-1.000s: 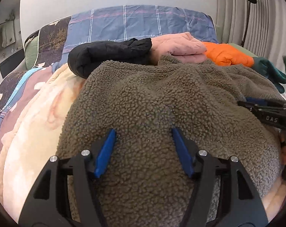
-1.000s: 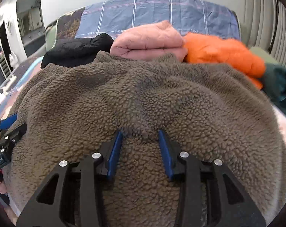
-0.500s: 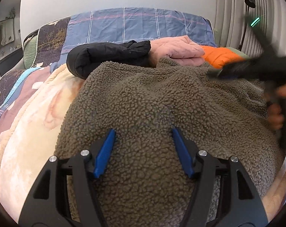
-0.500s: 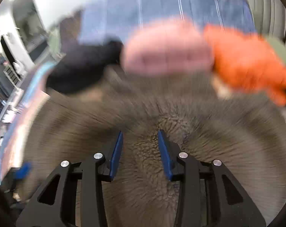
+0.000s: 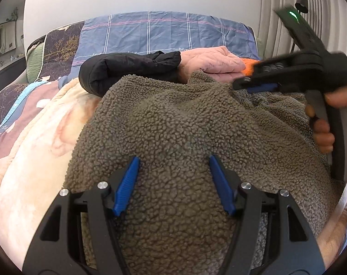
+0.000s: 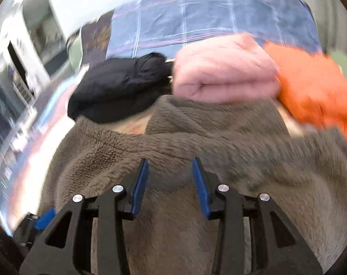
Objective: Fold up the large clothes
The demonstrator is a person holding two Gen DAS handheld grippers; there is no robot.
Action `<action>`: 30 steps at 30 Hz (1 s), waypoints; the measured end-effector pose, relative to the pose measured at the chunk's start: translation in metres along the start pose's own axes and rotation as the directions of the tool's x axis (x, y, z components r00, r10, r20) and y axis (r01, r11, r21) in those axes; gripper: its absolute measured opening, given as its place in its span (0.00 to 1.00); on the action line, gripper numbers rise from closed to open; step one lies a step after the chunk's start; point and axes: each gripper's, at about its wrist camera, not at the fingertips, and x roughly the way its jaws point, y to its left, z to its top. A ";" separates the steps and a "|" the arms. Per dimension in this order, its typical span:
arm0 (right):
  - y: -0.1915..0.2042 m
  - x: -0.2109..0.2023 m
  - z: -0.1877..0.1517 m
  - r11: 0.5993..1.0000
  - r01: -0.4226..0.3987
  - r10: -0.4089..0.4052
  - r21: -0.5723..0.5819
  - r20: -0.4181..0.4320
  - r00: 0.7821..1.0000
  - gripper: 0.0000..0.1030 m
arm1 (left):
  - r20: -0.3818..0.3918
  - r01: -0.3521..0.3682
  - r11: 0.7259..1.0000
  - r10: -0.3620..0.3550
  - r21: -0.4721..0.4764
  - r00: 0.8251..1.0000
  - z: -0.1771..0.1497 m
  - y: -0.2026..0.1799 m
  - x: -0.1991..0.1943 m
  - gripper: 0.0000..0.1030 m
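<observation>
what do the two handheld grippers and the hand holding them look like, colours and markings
Both grippers are matte black plastic frames with triangular cut-outs and round silver bolts. The left gripper and the right gripper each carry two ribbed blue fingers. From the left wrist view, the right one has a pistol-style grey trigger handle, a lit green light on top, and a bare hand around it. No cables or sleeves show.

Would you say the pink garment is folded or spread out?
Folded: the pink garment shows stacked layers with a rounded fold edge, lying compact between the black and orange ones.
</observation>
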 end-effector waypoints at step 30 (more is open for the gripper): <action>-0.004 -0.071 -0.121 0.976 0.216 -0.217 -0.027 -0.011 0.976 0.57 | 0.020 0.015 1.000 -0.015 -0.015 1.000 -0.004 0.003 -0.003 0.65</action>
